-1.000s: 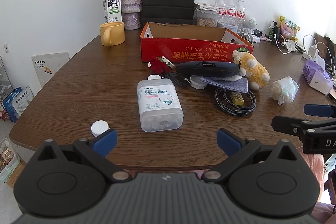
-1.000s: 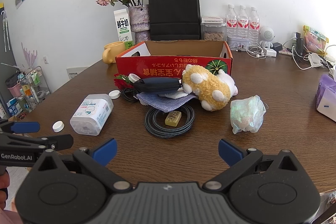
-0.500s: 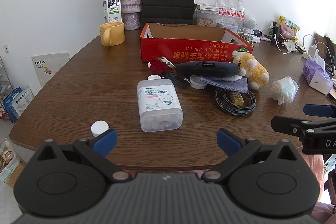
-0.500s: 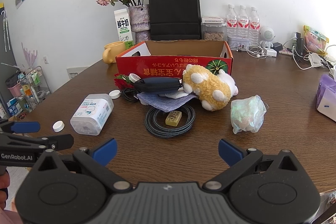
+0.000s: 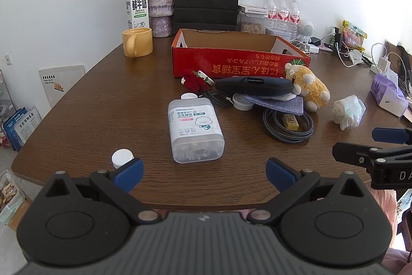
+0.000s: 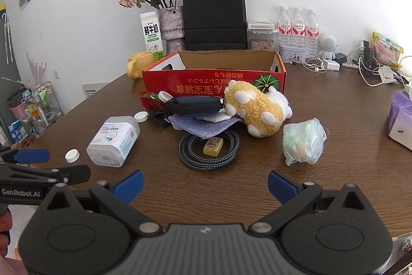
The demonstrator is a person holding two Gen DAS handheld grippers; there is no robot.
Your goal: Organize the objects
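Nothing has shifted since the earlier frames: both grippers sit where they were, and the clutter lies as before. My left gripper (image 5: 203, 172) holds its fingers wide with nothing between them, low in its frame, and just above it the cotton swab box (image 5: 195, 128) lies flat on the wooden table (image 5: 103, 105). A white cap (image 5: 122, 158) rests beside the left fingertip. My right gripper (image 6: 204, 183) is likewise spread wide and empty at the bottom of its view. Above it, mid-frame, a coiled braided cable (image 6: 208, 150) rings a small yellow block (image 6: 213, 146), with a crumpled plastic bag (image 6: 303, 142) to the right. Higher up, a plush toy (image 6: 253, 110) and a dark zip case (image 6: 193, 105) lie in front of the red cardboard box (image 6: 213, 86).
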